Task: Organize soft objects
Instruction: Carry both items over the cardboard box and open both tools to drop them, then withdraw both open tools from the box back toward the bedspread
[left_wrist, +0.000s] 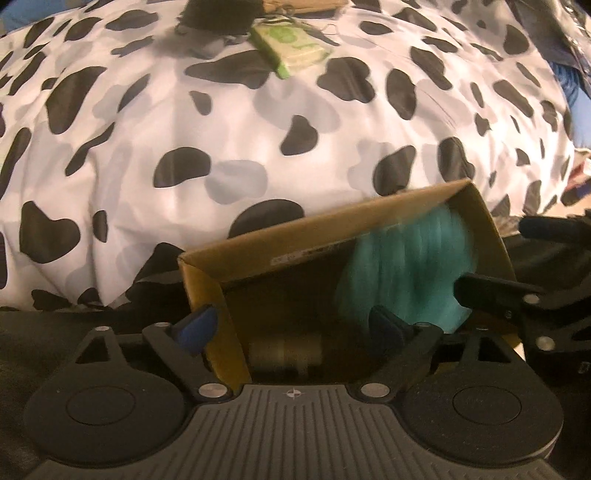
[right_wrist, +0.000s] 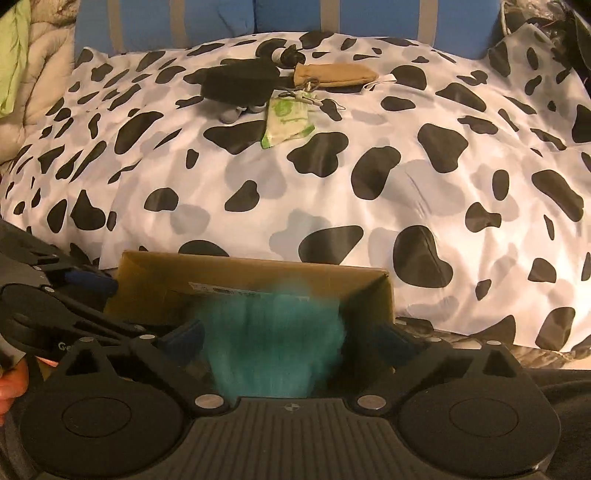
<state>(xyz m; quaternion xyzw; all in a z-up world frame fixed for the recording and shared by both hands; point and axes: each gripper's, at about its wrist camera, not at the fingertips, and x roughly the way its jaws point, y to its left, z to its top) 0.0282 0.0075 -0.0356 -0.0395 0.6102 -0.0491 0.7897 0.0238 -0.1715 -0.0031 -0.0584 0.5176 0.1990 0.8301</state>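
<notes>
- My right gripper has its jaws spread wide, with the blurred teal fluffy thing between the blue pads; I cannot tell whether either pad touches it.
- From the left wrist view, that teal fluffy thing sits at the right end of the cardboard box, partly inside it, and the right gripper's black finger reaches in beside it.
- My left gripper is spread apart too: the left pad lies outside the box's near-left wall, the other pad inside the box, so the wall stands between them and neither pad is pressed onto it.
- A pale cylindrical object lies on the box floor close to my left gripper; too dim to identify.
- The cardboard box rests at the near edge of a cow-print cover.
- Farther back on the cover lie a green-and-white pouch, a tan pouch and a black soft item, clustered together, well apart from the box.
</notes>
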